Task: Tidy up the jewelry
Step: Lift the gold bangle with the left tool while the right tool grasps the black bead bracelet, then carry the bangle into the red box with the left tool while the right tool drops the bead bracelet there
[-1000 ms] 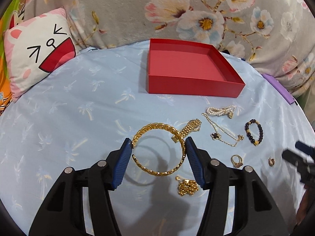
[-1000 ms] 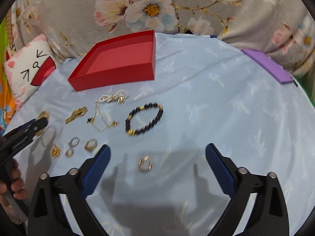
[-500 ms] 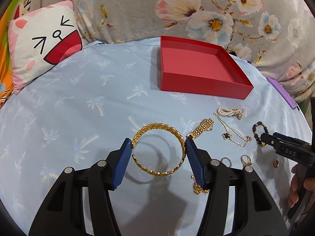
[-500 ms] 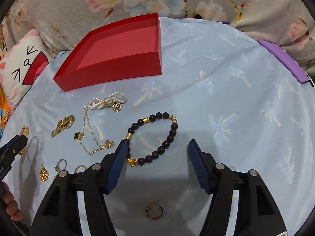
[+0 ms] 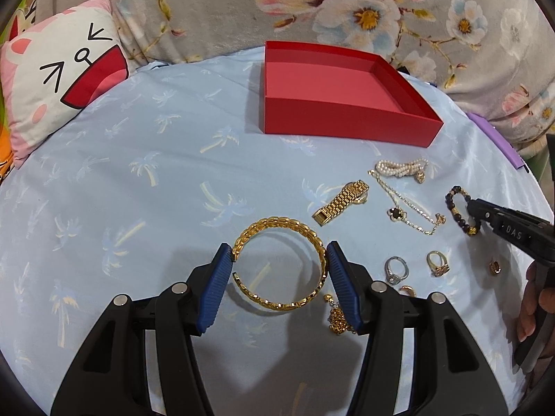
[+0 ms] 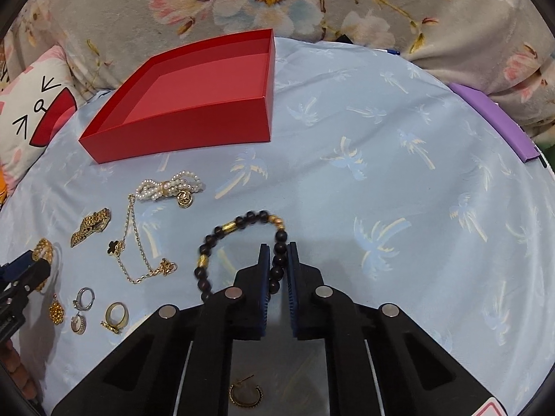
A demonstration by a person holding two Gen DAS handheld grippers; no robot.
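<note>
My left gripper (image 5: 279,253) is shut on a gold link bangle (image 5: 277,223), both blue pads against its sides, held just above the blue sheet with its shadow below. My right gripper (image 6: 278,248) is shut on a dark bead bracelet (image 6: 239,223) with gold spacers; one strand of beads is pinched between the pads while the rest loops out to the left. In the left wrist view that gripper's tip (image 5: 473,208) sits on the bracelet (image 5: 451,201) at the right. An open red box (image 5: 347,121) (image 6: 180,131) stands empty at the back.
Loose on the sheet lie a pearl bracelet (image 6: 166,187), a gold watch band (image 5: 341,201), a thin chain (image 6: 138,249), two rings (image 5: 395,270), a gold drop earring (image 5: 338,319) and a hoop earring (image 6: 244,395). A cartoon pillow (image 5: 62,79) is at back left, a purple flat item (image 6: 492,118) at right.
My right gripper moved forward over the bead bracelet and closed its wide-open jaws on it. The left gripper kept its hold on the bangle.
</note>
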